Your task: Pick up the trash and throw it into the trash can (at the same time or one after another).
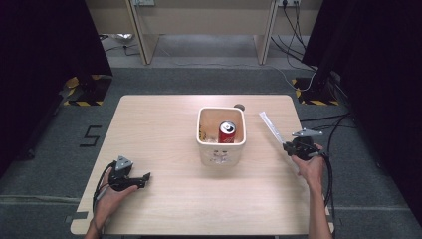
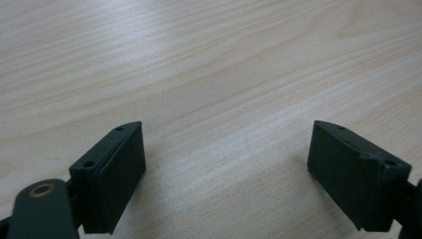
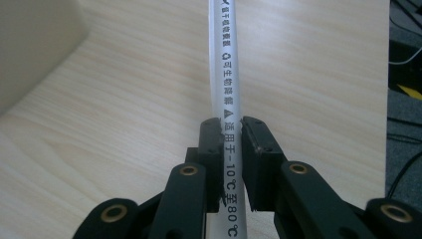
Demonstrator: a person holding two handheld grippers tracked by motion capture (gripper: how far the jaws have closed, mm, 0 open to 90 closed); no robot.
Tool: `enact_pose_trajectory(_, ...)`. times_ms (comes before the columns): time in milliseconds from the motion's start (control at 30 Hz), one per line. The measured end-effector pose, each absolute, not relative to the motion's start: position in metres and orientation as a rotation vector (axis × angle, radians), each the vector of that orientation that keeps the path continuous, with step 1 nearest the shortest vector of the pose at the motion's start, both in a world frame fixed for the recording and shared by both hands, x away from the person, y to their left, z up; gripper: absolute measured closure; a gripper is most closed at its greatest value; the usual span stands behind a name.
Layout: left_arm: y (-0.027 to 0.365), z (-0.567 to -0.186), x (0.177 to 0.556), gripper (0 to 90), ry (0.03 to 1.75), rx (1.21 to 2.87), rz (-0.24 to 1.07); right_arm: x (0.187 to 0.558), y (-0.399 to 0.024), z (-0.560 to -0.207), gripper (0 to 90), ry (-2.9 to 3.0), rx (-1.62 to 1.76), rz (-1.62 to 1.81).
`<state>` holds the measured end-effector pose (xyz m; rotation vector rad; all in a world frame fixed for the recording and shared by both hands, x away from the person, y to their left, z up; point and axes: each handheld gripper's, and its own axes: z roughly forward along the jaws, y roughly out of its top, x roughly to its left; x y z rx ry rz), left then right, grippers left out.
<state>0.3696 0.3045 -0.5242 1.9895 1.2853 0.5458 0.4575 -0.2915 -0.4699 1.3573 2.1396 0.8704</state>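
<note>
A white paper-wrapped straw with printed grey characters sticks out up and to the left from my right gripper, which is shut on it over the table's right side. In the right gripper view the straw runs up between the closed jaws of that gripper. A white square bin stands mid-table with a red soda can upright inside. My left gripper rests low at the front left, open; in the left gripper view this gripper has nothing but bare wood between its jaws.
The light wooden table has its right edge close to my right hand. A small dark round object lies just behind the bin. Dark curtains, cables and yellow-black floor markings surround the table.
</note>
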Motion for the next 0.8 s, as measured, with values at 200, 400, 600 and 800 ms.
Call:
enact_pose_trajectory(200,0.305,-0.524,0.370,14.6,1.285,1.989,0.546,0.444,-0.284,-0.445,79.8,2.150,1.288,0.913)
enact_pose_trajectory(400,0.305,-0.524,0.370,14.6,1.285,1.990,0.546,0.429,-0.280,-0.418,79.7,2.157,1.214,0.960)
enact_pose_trajectory(600,0.305,-0.524,0.370,14.6,1.285,1.989,0.546,0.419,-0.273,-0.386,79.7,2.174,1.122,1.007)
enact_pose_trajectory(800,0.305,-0.524,0.370,14.6,1.285,1.989,0.546,0.414,-0.260,-0.369,79.7,2.217,1.062,1.019)
